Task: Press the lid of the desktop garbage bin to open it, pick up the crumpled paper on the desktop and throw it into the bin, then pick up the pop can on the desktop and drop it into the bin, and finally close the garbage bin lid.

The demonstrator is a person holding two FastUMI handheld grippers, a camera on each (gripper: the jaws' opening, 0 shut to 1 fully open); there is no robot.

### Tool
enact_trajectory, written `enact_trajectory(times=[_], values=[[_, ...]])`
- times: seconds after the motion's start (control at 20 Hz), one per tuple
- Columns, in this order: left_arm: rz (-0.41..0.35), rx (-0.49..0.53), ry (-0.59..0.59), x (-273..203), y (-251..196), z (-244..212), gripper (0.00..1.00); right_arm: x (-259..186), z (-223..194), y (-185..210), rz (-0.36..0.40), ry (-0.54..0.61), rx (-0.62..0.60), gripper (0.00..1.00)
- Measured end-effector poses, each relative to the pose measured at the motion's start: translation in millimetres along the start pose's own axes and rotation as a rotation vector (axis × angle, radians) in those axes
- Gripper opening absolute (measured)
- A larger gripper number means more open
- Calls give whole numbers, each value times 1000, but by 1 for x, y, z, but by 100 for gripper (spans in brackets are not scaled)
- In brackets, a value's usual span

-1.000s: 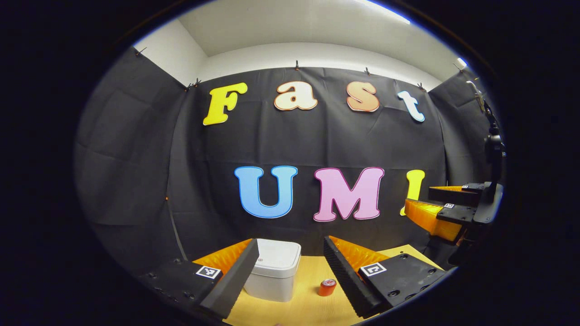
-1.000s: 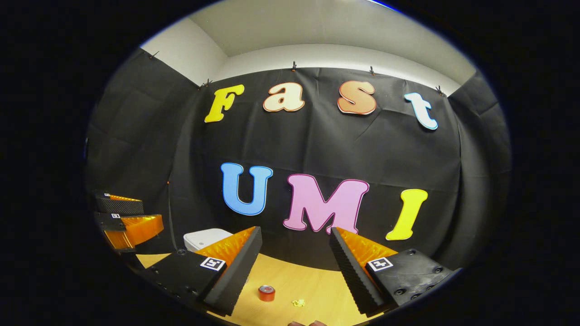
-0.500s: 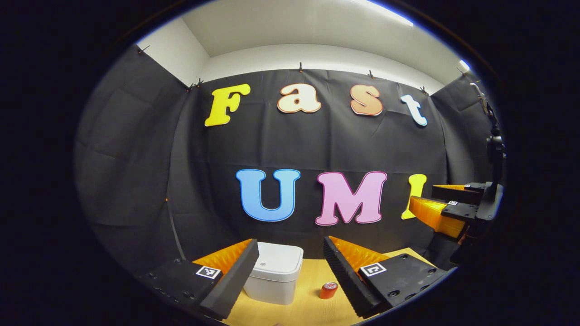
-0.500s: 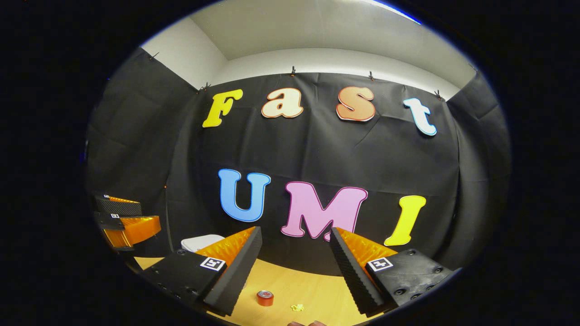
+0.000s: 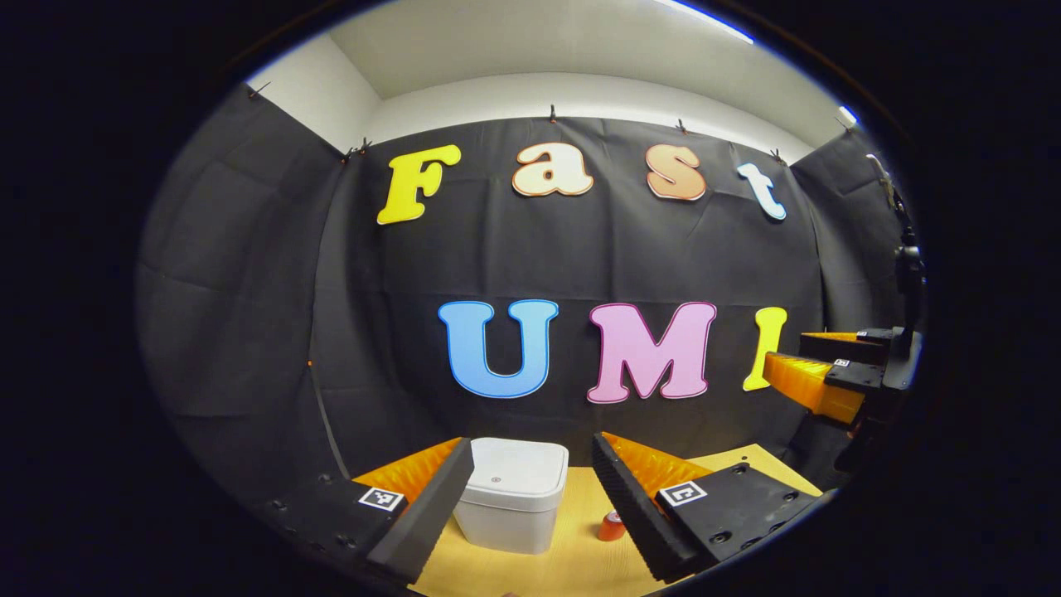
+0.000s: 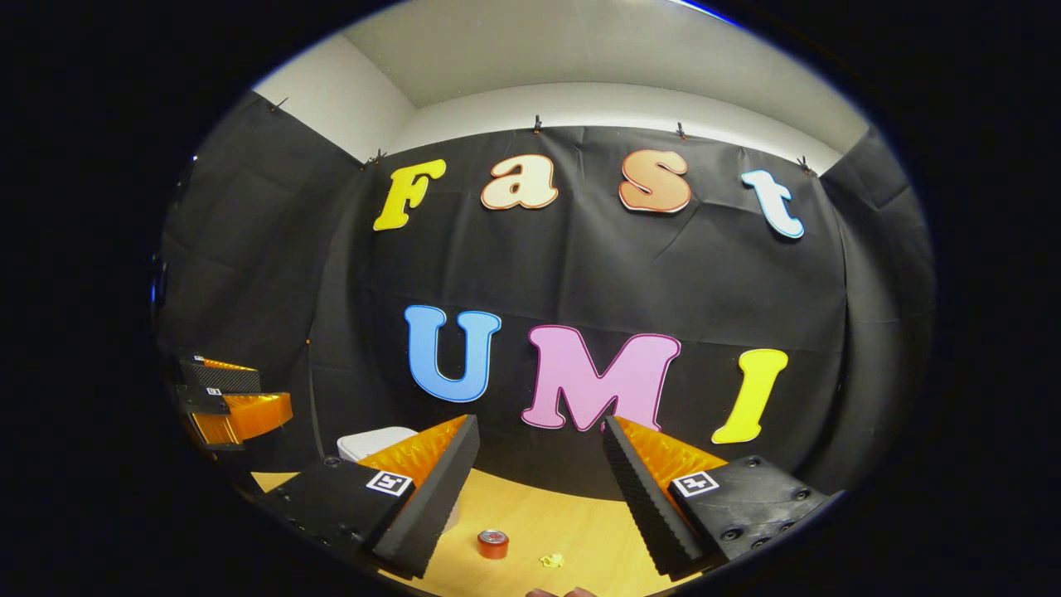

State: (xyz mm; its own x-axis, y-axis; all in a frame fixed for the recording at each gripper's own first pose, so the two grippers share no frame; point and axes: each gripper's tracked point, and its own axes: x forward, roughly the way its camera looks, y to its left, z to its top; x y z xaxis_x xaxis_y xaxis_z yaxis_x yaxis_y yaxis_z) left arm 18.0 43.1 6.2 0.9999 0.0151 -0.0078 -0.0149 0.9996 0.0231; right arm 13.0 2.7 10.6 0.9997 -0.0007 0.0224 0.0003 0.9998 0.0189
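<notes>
- Left claw (image 5: 532, 441): each finger carries a square black-and-white coded tag, a pattern with no letters or numbers.
- Right claw (image 6: 540, 421): the same kind of tag on each finger.
- Pop can (image 6: 492, 543): its print is too small to read.
- Garbage bin (image 5: 506, 518): the small round mark on its lid is illegible.

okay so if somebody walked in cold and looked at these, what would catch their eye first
Probably the white garbage bin, lid shut, standing on the wooden desktop between the open left gripper fingers. Next the red pop can upright on the desk, with the small yellow crumpled paper just right of it.
</notes>
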Motion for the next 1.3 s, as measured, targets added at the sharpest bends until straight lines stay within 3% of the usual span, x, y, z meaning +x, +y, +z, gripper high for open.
enact_trajectory(times=[0.25,0.4,0.7,1.15,1.25,1.3], values=[[-15,-42,10,9,14,-19,96,1,6,-25,-66,-26,-23,97],[-39,-16,12,24,23,-31,96,-1,1,-37,-102,-20,-39,98],[-128,-25,-8,56,30,-40,96,-5,-4,-53,-161,-8,-89,97],[-160,0,-8,88,34,-45,96,-3,-13,-56,-192,16,-97,97],[-182,1,-1,100,32,-48,91,-4,-15,-58,-199,26,-98,97],[-172,1,16,108,36,-52,71,-5,-16,-60,-205,29,-100,97]])
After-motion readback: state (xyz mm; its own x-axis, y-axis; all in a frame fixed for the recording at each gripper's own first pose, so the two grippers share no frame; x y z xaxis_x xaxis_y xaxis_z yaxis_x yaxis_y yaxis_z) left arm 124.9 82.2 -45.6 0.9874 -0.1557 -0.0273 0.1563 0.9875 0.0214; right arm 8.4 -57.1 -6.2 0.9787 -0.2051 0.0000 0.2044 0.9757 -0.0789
